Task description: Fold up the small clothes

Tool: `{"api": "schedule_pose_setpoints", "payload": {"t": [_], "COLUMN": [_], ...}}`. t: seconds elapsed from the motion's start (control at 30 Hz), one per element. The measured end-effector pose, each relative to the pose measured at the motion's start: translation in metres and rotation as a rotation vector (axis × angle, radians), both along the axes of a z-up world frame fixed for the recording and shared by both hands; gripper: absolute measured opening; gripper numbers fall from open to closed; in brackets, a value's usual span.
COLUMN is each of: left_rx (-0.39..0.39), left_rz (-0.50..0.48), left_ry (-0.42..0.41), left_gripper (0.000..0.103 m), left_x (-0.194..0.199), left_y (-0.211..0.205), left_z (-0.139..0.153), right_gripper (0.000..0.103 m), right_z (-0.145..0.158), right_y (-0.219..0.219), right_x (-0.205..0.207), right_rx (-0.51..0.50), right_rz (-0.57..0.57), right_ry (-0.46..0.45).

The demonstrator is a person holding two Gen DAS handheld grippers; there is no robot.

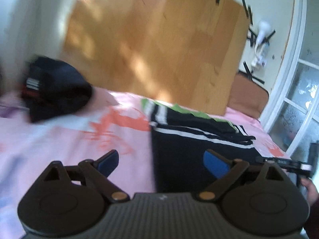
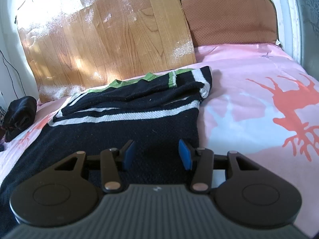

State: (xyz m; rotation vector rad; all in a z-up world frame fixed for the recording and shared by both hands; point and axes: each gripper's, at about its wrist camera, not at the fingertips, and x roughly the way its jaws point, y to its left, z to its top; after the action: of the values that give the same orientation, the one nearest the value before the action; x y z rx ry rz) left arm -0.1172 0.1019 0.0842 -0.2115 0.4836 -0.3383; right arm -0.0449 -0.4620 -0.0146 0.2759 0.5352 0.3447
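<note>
A black knit sweater [image 2: 119, 127] with white stripes and green trim lies on the pink bedsheet [image 2: 249, 103], sleeves folded over its upper part. It also shows in the left wrist view [image 1: 189, 151]. My right gripper [image 2: 157, 155] is open and empty, low over the sweater's lower part. My left gripper [image 1: 163, 163] is open and empty, over the sweater's left edge; this view is blurred. A dark bundled garment [image 1: 57, 91] lies at the far left of the bed, and also shows in the right wrist view [image 2: 20, 115].
A wooden board [image 2: 103, 39] leans against the wall behind the bed. A brown cushion [image 2: 229, 18] stands at the head on the right. A white window frame [image 1: 289, 83] is at the right. The other gripper and hand [image 1: 299, 171] show at the left view's right edge.
</note>
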Motion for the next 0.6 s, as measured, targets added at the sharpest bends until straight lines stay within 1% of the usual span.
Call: {"api": "schedule_pose_setpoints", "payload": {"t": [0.07,0.1,0.13,0.17,0.2,0.23,0.27,0.33,0.4,0.47,0.5,0.57,0.6], "left_rx": [0.04,0.077,0.111,0.129,0.13,0.116,0.087,0.056,0.045,0.065,0.084,0.1,0.095], "left_rz": [0.053,0.093,0.133,0.158,0.175,0.173,0.153,0.107,0.048,-0.003,-0.021,-0.048,-0.06], "left_ry": [-0.026,-0.034,-0.034,-0.028,-0.02,-0.013,-0.003,0.025,0.086,0.152,0.198,0.288,0.335], "left_gripper": [0.1,0.1,0.1,0.1,0.1,0.1,0.1,0.099,0.095,0.087,0.085,0.077,0.074], "left_x": [-0.041,-0.059,-0.072,-0.08,-0.087,-0.088,-0.086,-0.077,-0.06,-0.042,-0.032,-0.015,-0.008], "left_y": [0.021,0.03,0.036,0.039,0.041,0.041,0.038,0.026,0.008,-0.009,-0.017,-0.024,-0.025], "left_z": [0.017,0.026,0.033,0.038,0.043,0.045,0.045,0.04,0.027,0.01,0.001,-0.017,-0.026], "right_gripper": [0.051,0.051,0.051,0.051,0.051,0.051,0.051,0.05,0.05,0.05,0.05,0.05,0.049], "right_z": [0.0,0.0,0.0,0.0,0.0,0.0,0.0,0.004,0.013,0.023,0.027,0.029,0.026], "right_y": [0.0,0.0,0.001,0.0,0.0,0.0,-0.001,-0.007,-0.019,-0.034,-0.041,-0.059,-0.069], "right_x": [-0.001,-0.001,-0.001,-0.001,-0.001,-0.001,-0.001,-0.007,-0.021,-0.041,-0.049,-0.07,-0.081], "right_rx": [0.002,0.0,-0.002,0.0,0.003,0.008,0.014,0.045,0.1,0.122,0.115,0.114,0.135], "right_rz": [0.0,0.001,0.001,0.001,0.001,0.001,0.0,-0.003,0.02,0.05,0.062,0.085,0.095], "right_ry": [0.0,-0.001,-0.001,-0.001,0.0,0.001,0.001,-0.019,-0.053,-0.075,-0.072,-0.04,-0.007]}}
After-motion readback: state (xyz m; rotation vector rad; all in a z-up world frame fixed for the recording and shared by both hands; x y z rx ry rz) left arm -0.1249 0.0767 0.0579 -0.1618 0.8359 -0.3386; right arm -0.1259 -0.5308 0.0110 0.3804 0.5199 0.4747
